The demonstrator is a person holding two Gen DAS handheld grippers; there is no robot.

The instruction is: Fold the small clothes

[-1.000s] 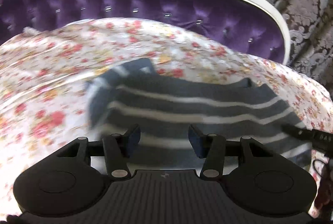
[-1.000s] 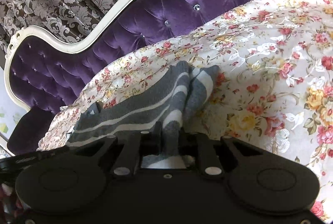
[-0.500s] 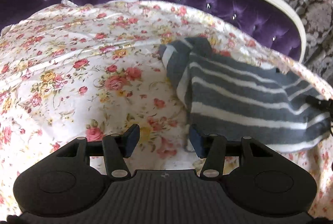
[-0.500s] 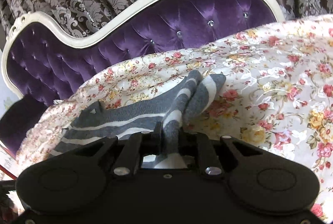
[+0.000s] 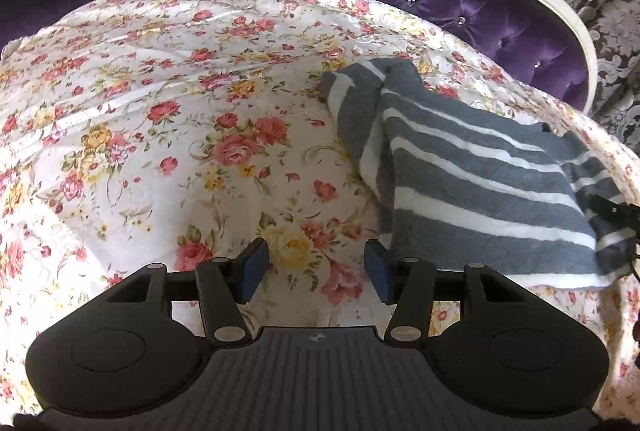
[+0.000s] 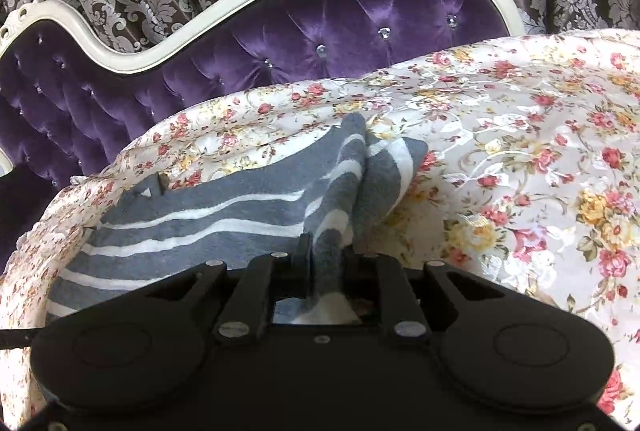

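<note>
Purple tufted sofa (image 6: 360, 27) with cream frame, draped in floral sheet (image 5: 160, 135), grey-and-white striped garment (image 5: 480, 199), perhaps a small sweater, lying rumpled on it

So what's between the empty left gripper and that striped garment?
Only bare floral sheet. In the left wrist view, the left gripper stands open over the flowers, with the striped garment just off to its right.
</note>
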